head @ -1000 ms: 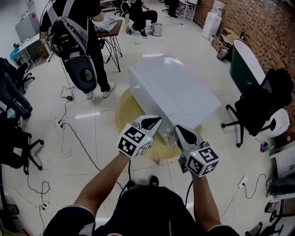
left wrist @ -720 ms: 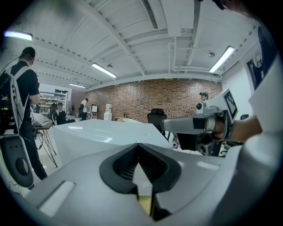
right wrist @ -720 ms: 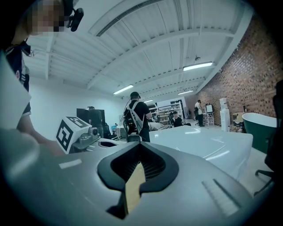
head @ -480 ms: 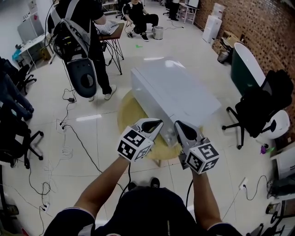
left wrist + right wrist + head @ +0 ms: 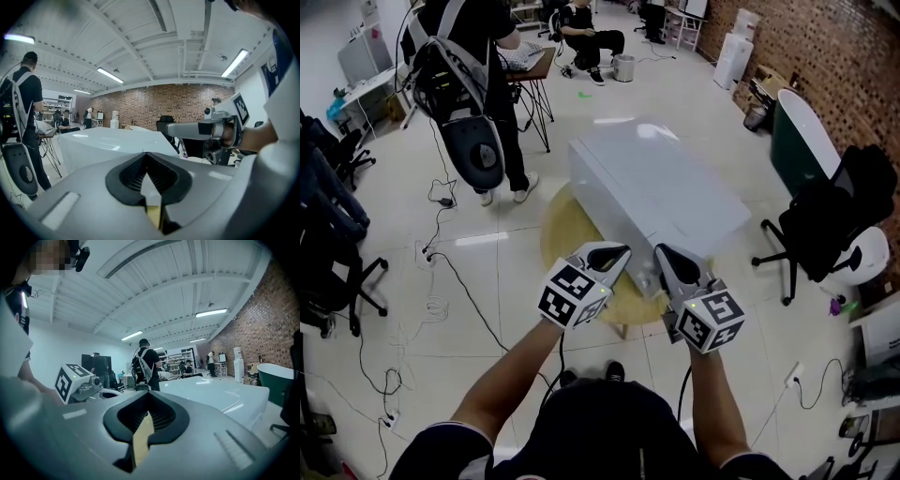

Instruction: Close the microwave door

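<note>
A large white box-shaped microwave (image 5: 656, 192) lies on a round wooden table (image 5: 561, 234); I cannot make out its door from above. My left gripper (image 5: 619, 251) and right gripper (image 5: 664, 253) hover side by side at its near end, both shut with nothing between the jaws. In the left gripper view the left gripper (image 5: 146, 157) points over the microwave's white top (image 5: 108, 143), with the right gripper (image 5: 206, 129) alongside. The right gripper (image 5: 149, 395) looks over the same top (image 5: 211, 390) in its own view, the left gripper's marker cube (image 5: 72, 378) to its left.
A person carrying a backpack rig (image 5: 464, 84) stands left of the table. Black office chairs (image 5: 825, 225) stand at the right by a brick wall, another chair (image 5: 337, 281) at the left. Cables (image 5: 441, 272) trail over the tiled floor.
Both grippers stay almost where they were, still shut. The standing person at the left has shifted slightly to the right.
</note>
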Demonstrator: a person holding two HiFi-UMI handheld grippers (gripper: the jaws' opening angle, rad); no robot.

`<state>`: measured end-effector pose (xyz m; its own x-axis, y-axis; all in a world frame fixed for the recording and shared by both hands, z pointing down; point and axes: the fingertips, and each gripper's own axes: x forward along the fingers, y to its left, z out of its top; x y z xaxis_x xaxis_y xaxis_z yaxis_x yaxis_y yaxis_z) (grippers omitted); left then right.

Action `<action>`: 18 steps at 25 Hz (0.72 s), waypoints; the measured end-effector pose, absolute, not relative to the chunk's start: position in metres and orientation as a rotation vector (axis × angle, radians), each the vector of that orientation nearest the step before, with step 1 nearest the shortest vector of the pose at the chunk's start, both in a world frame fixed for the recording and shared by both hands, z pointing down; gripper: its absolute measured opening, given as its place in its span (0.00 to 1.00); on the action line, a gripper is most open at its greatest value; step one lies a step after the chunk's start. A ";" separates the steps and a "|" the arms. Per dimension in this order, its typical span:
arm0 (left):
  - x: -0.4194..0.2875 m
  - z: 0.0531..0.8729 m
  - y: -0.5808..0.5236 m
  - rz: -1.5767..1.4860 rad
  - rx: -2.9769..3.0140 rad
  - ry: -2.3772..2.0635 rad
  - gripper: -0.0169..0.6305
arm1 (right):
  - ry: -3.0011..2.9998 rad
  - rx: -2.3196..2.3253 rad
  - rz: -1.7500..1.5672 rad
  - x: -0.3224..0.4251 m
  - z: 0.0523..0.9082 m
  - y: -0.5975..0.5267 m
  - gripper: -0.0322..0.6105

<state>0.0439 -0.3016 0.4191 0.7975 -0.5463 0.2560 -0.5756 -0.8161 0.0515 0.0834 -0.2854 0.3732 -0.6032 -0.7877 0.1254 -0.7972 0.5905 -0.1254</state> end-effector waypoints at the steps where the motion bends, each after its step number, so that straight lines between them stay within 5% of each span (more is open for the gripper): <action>1: 0.043 0.419 -0.301 0.348 2.857 -0.897 0.03 | -2.751 1.371 0.260 0.083 0.373 -0.285 0.05; 18: 0.043 0.420 -0.299 0.340 2.857 -0.900 0.03 | -2.753 1.370 0.260 0.082 0.373 -0.285 0.05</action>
<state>0.0428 -0.2994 0.4201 0.7971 -0.5492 0.2510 -0.5779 -0.8144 0.0531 0.0819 -0.2852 0.3727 -0.6045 -0.7869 0.1240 -0.7962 0.5918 -0.1259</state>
